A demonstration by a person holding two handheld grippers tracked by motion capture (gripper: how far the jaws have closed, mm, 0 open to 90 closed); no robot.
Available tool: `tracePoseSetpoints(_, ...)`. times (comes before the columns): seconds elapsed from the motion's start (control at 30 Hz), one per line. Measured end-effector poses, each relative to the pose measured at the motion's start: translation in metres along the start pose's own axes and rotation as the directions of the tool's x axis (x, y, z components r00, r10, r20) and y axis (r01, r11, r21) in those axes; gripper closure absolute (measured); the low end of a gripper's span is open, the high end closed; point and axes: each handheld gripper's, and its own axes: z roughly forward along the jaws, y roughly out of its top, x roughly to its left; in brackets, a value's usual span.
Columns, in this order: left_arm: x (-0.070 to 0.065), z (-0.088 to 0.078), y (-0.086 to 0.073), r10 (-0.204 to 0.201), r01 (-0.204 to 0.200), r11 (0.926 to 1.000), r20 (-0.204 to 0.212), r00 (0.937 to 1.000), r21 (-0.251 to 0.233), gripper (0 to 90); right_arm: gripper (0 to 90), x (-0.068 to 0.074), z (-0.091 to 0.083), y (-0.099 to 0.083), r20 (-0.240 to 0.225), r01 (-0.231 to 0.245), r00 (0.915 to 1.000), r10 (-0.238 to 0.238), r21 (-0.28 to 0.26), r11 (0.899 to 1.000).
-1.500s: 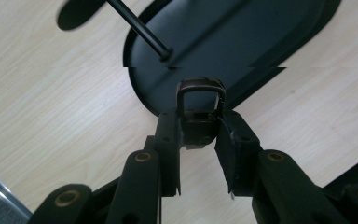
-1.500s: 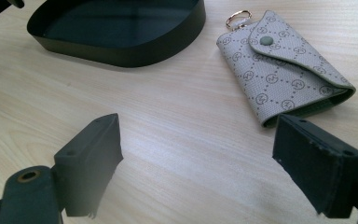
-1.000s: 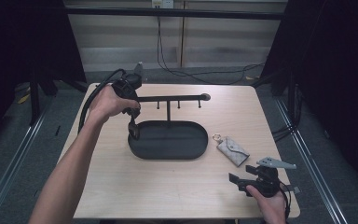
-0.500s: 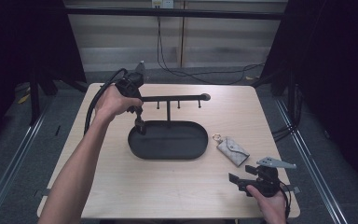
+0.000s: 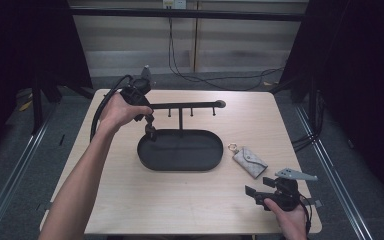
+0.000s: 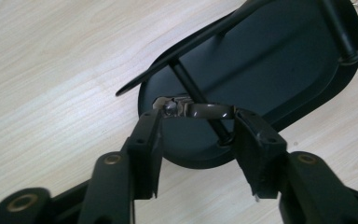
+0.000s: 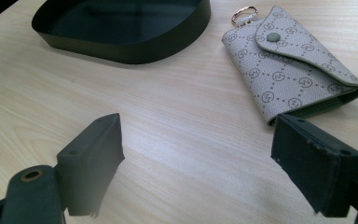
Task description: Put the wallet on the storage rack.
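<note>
The left tongs (image 6: 196, 135) had just been opening, and a small brown metal clip (image 6: 193, 109) sat between the tips above the black oval tray (image 5: 180, 150) on the table (image 5: 130, 200). The right tongs (image 7: 200, 158) stood wide apart and empty near the grey key pouch (image 7: 293, 70).

Matt black metal tray (image 5: 180, 162); woven cloth pouch (image 7: 289, 60)
</note>
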Motion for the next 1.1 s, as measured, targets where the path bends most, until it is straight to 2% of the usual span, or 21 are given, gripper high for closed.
tracePoseSetpoints(0.17, 0.006, -0.001, -0.007, -0.031, 0.032, 0.9988, 0.026, 0.9992, -0.036, 42.0, 16.1, 0.000, 0.000, 0.000, -0.001, -0.001, 1.0000, 0.001, 0.002, 1.000)
tracePoseSetpoints(0.23, 0.007, -0.002, -0.010, -0.034, 0.035, 0.9984, 0.024, 0.9991, -0.044, 38.5, 16.1, 0.000, 0.000, 0.000, 0.000, -0.001, 1.0000, 0.001, 0.002, 1.000)
tracePoseSetpoints(0.43, 0.012, -0.006, -0.022, -0.018, 0.023, 0.9946, 0.045, 0.9988, -0.102, 27.8, 16.1, 0.000, 0.001, 0.000, 0.003, 0.004, 1.0000, -0.004, 0.005, 1.000)
tracePoseSetpoints(0.57, 0.015, -0.011, -0.032, 0.004, 0.003, 0.9904, 0.054, 0.9985, -0.138, 24.1, 16.1, 0.000, 0.002, 0.001, 0.004, 0.003, 1.0000, -0.003, 0.006, 1.000)
tracePoseSetpoints(0.63, 0.017, -0.014, -0.038, 0.030, -0.019, 0.9870, 0.072, 0.9970, -0.160, 21.9, 16.1, 0.000, 0.002, 0.001, 0.002, 0.004, 1.0000, -0.004, 0.008, 1.000)
tracePoseSetpoints(0.7, 0.021, -0.016, -0.045, 0.041, -0.023, 0.9786, 0.083, 0.9957, -0.204, 21.6, 16.1, 0.000, 0.002, 0.001, 0.002, 0.003, 1.0000, -0.003, 0.009, 1.000)
tracePoseSetpoints(0.8, 0.023, -0.015, -0.053, 0.037, -0.017, 0.9747, 0.087, 0.9956, -0.223, 21.3, 16.0, -0.001, 0.002, 0.001, 0.003, 0.001, 1.0000, -0.001, 0.011, 1.000)
tracePoseSetpoints(0.9, 0.025, -0.015, -0.063, 0.062, -0.035, 0.9678, 0.099, 0.9931, -0.249, 21.0, 16.1, 0.000, 0.002, 0.001, 0.002, 0.000, 1.0000, 0.000, 0.011, 1.000)
tracePoseSetpoints(0.93, 0.025, -0.015, -0.066, 0.061, -0.036, 0.9673, 0.095, 0.9936, -0.251, 21.0, 16.1, -0.001, 0.003, 0.001, 0.001, 0.000, 1.0000, 0.000, 0.012, 1.000)
tracePoseSetpoints(1.0, 0.025, -0.014, -0.071, 0.055, -0.039, 0.9653, 0.057, 0.9968, -0.258, 20.9, 16.1, -0.001, 0.003, 0.001, 0.000, -0.003, 1.0000, 0.003, 0.015, 1.000)
tracePoseSetpoints(1.07, 0.026, -0.013, -0.077, 0.066, -0.046, 0.9592, 0.061, 0.9960, -0.279, 21.1, 16.0, 0.000, 0.003, 0.001, 0.000, -0.001, 1.0000, 0.001, 0.016, 1.000)
tracePoseSetpoints(1.1, 0.026, -0.013, -0.080, 0.075, -0.054, 0.9536, 0.059, 0.9954, -0.296, 20.9, 16.0, -0.001, 0.003, 0.001, 0.001, -0.003, 1.0000, 0.002, 0.015, 1.000)
